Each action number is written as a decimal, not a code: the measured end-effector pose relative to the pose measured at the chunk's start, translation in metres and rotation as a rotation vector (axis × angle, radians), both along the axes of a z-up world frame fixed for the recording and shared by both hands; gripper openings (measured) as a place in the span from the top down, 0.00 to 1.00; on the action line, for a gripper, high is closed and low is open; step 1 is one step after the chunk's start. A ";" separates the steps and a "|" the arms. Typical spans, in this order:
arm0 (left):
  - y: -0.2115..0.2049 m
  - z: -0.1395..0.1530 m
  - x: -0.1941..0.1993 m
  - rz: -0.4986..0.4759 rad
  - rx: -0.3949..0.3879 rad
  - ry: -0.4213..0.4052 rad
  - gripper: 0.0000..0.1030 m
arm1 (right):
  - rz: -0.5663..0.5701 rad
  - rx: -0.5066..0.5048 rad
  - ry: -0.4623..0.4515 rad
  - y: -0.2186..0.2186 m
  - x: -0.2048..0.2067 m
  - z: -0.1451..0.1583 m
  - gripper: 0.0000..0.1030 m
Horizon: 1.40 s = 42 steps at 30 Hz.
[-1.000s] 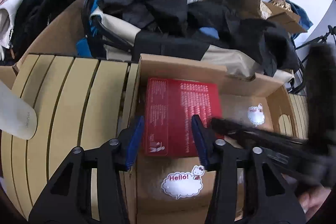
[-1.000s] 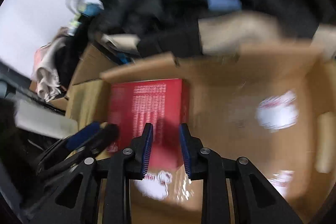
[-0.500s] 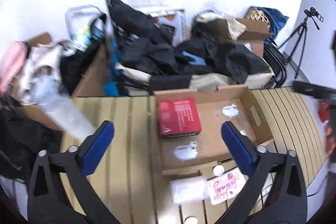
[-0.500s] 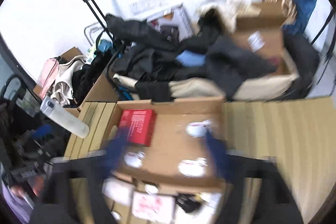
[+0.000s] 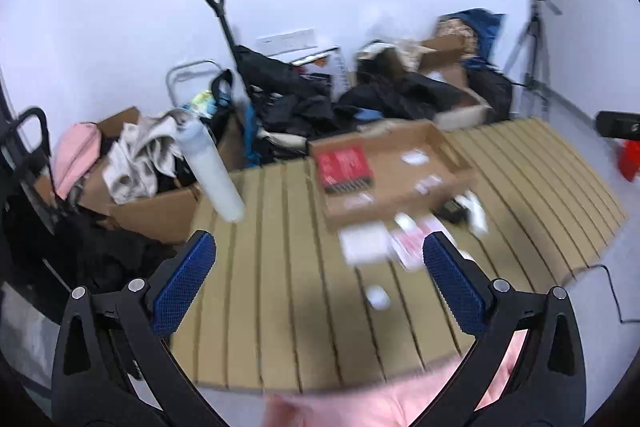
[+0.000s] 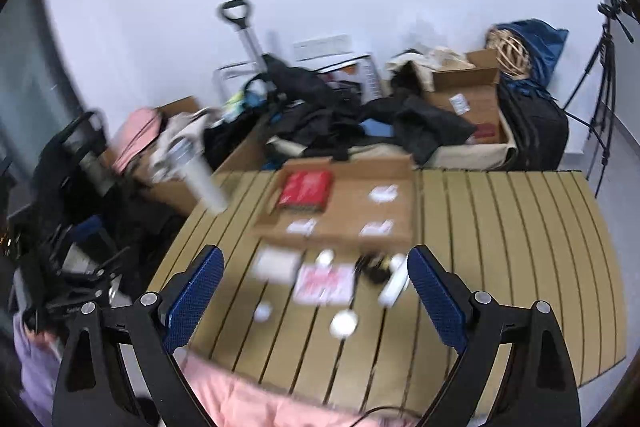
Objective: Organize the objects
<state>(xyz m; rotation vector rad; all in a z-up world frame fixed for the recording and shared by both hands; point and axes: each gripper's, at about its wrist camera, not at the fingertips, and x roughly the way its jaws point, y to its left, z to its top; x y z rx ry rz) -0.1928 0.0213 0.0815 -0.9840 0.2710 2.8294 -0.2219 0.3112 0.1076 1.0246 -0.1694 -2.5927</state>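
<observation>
Both tools pulled back from the box, red item left inside.
Left tool (image 5: 318, 261) and right tool (image 6: 316, 277), a second ago close over the red box (image 6: 306, 189), now hang wide open and empty above the table (image 6: 500, 227); it lies in the cardboard tray (image 6: 348, 211), so loose items (image 6: 324, 281) seem next.

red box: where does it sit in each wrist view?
Left wrist: red box sits centre frame, in the near-left corner of the cardboard tray.
Right wrist: red box sits centre-left, same tray corner.
Shared landmark: white cylinder left of the tray.
</observation>
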 end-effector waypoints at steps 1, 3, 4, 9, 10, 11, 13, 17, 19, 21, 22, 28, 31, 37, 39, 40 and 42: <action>-0.005 -0.006 0.022 -0.020 0.030 0.003 0.00 | 0.011 0.004 0.022 -0.003 0.020 -0.005 0.07; -0.016 -0.024 0.061 -0.030 0.073 0.021 0.00 | 0.024 0.045 0.108 -0.011 0.064 -0.023 0.07; -0.021 -0.038 0.080 -0.018 0.101 0.027 0.00 | 0.009 0.084 0.177 -0.015 0.089 -0.039 0.07; -0.023 -0.091 0.125 -0.017 0.149 -0.051 0.00 | 0.020 -0.010 0.073 -0.034 0.149 -0.140 0.07; -0.018 -0.096 0.126 -0.035 0.139 -0.075 0.00 | 0.068 -0.077 -0.021 -0.038 0.148 -0.163 0.07; -0.016 -0.099 0.128 -0.040 0.131 -0.081 0.00 | 0.093 -0.077 -0.079 -0.042 0.146 -0.174 0.07; -0.011 -0.098 0.131 -0.039 0.122 -0.060 0.00 | 0.082 -0.029 -0.102 -0.048 0.149 -0.183 0.07; -0.008 -0.100 0.130 -0.033 0.154 -0.052 0.00 | 0.014 0.030 -0.045 -0.047 0.148 -0.171 0.07; -0.006 -0.104 0.128 -0.025 0.145 -0.054 0.00 | -0.006 0.032 -0.016 -0.044 0.148 -0.168 0.06; -0.003 -0.110 0.128 -0.028 0.137 -0.060 0.00 | -0.005 0.019 -0.024 -0.041 0.148 -0.169 0.07; -0.003 -0.112 0.127 -0.030 0.137 -0.063 0.00 | 0.000 0.021 -0.042 -0.041 0.145 -0.174 0.07; 0.002 -0.125 0.105 -0.052 0.153 -0.032 0.00 | -0.008 0.057 -0.063 -0.039 0.143 -0.189 0.14; 0.007 -0.139 0.061 -0.046 0.132 -0.074 0.03 | -0.013 0.105 -0.070 -0.042 0.127 -0.195 0.14; 0.023 -0.192 -0.041 -0.049 0.109 -0.214 0.25 | -0.029 0.139 -0.048 -0.041 0.073 -0.204 0.14; 0.030 -0.211 -0.064 -0.038 0.085 -0.256 0.32 | -0.036 0.158 -0.061 -0.044 0.045 -0.215 0.14; 0.033 -0.221 -0.075 -0.039 0.086 -0.277 0.33 | -0.037 0.168 -0.070 -0.046 0.032 -0.220 0.14; 0.037 -0.236 -0.091 -0.033 0.086 -0.313 0.38 | -0.034 0.182 -0.089 -0.050 0.009 -0.232 0.14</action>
